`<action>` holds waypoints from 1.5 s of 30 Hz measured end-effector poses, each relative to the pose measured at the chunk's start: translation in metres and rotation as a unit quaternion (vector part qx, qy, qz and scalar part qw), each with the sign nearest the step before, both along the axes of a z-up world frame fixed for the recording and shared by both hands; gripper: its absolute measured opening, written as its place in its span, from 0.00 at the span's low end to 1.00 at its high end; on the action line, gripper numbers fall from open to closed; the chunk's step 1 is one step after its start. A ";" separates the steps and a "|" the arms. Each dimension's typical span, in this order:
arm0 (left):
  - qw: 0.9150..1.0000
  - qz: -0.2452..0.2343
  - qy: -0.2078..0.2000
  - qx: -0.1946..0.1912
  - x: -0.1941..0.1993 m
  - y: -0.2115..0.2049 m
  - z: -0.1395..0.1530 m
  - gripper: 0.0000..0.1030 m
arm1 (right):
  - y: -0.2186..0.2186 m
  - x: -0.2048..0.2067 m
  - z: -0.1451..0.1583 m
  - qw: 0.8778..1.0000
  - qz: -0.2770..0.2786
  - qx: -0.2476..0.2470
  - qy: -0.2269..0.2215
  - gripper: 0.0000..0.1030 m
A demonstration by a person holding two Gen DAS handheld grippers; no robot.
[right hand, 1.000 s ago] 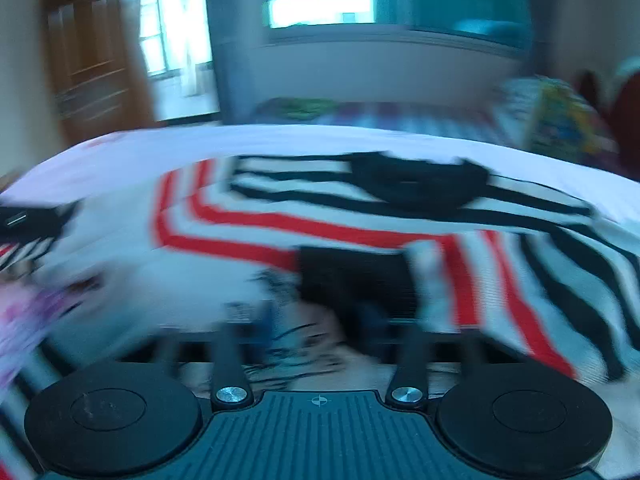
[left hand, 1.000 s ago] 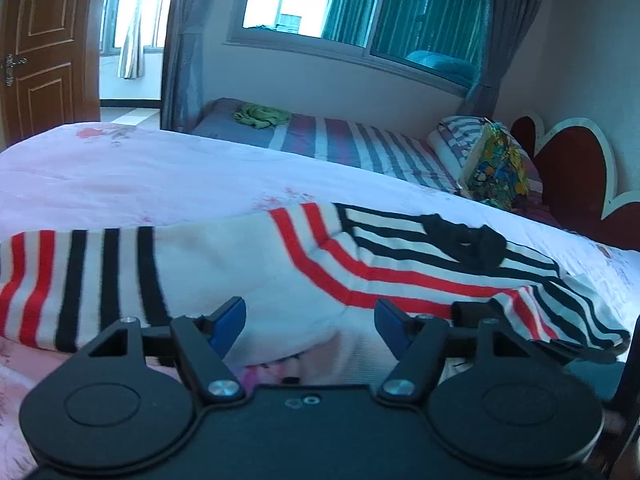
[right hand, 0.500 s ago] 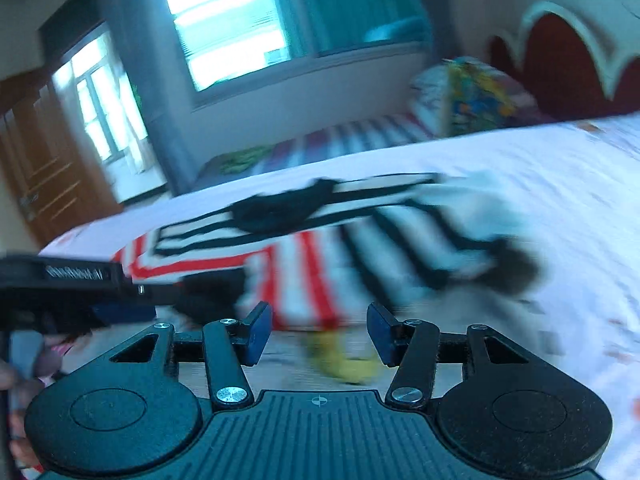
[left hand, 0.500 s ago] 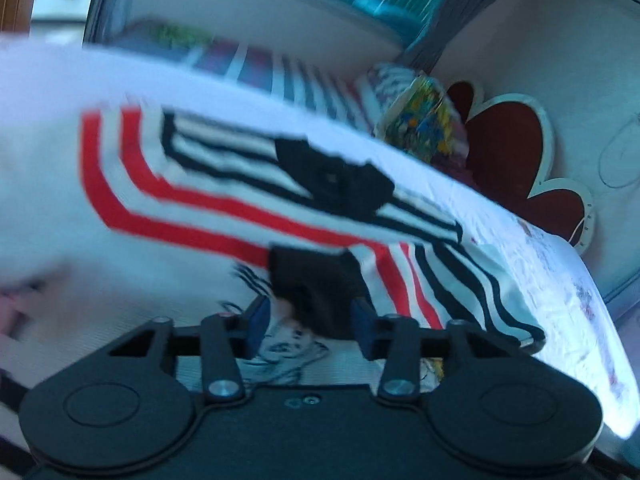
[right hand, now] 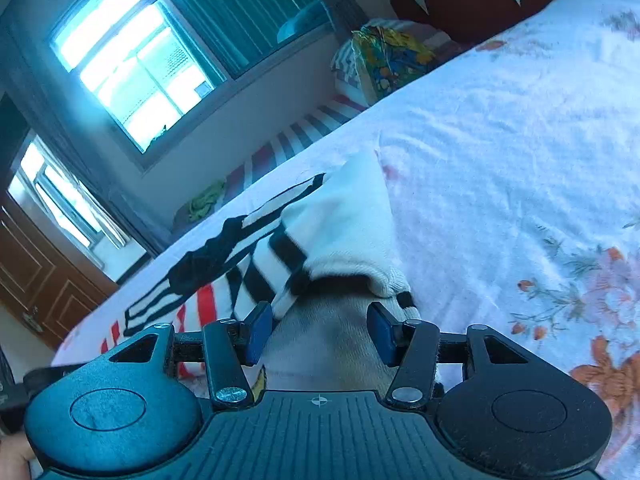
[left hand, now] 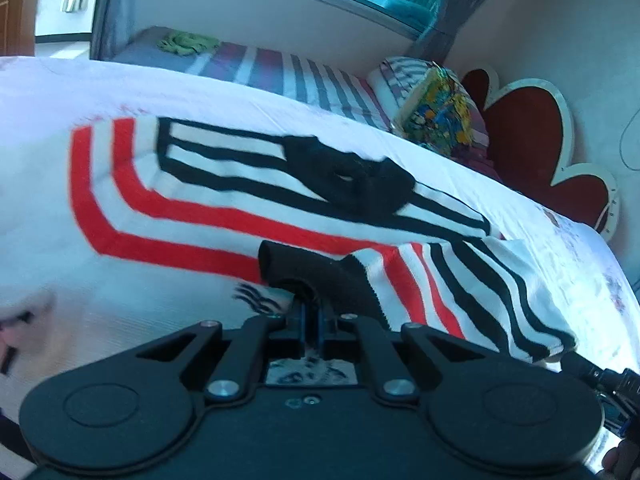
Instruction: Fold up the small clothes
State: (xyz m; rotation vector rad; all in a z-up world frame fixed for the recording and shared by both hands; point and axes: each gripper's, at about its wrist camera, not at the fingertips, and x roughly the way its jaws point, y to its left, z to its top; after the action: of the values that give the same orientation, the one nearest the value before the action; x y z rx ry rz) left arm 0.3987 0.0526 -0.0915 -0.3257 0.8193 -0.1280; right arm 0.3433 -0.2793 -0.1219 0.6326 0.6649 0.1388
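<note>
Now left hand-held gripper [left hand: 311, 320] pinched tight on black sweater cuff [left hand: 316, 276].

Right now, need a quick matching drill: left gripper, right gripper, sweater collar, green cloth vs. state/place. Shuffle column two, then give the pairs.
1. left gripper
2. right gripper
3. sweater collar
4. green cloth

A. open, straddling a striped sleeve edge
B. black, lying on the pink bedspread
C. on the far striped bed
D. shut on a black cuff

Pairs: 1-D, 2-A, 3-B, 4-C
</note>
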 end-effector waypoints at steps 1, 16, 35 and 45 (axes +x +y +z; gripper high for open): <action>1.000 0.005 0.001 0.000 0.000 0.004 0.001 0.05 | -0.003 0.001 0.001 1.000 0.000 0.002 0.000 0.52; 1.000 0.026 0.005 0.009 -0.001 0.035 -0.007 0.05 | -0.030 0.018 -0.020 0.991 -0.034 0.123 0.028 0.51; 0.998 0.013 -0.008 0.064 -0.005 0.023 -0.009 0.06 | -0.006 0.018 -0.018 0.999 -0.032 -0.020 0.033 0.08; 0.978 0.009 -0.075 0.193 -0.029 0.007 0.024 0.49 | -0.002 -0.014 0.027 0.989 0.025 -0.142 -0.030 0.14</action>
State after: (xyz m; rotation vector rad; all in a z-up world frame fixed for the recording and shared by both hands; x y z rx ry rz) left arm 0.3702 0.0598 -0.0675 0.0422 0.6745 0.0257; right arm 0.3297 -0.2816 -0.0947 0.3369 0.6286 0.1061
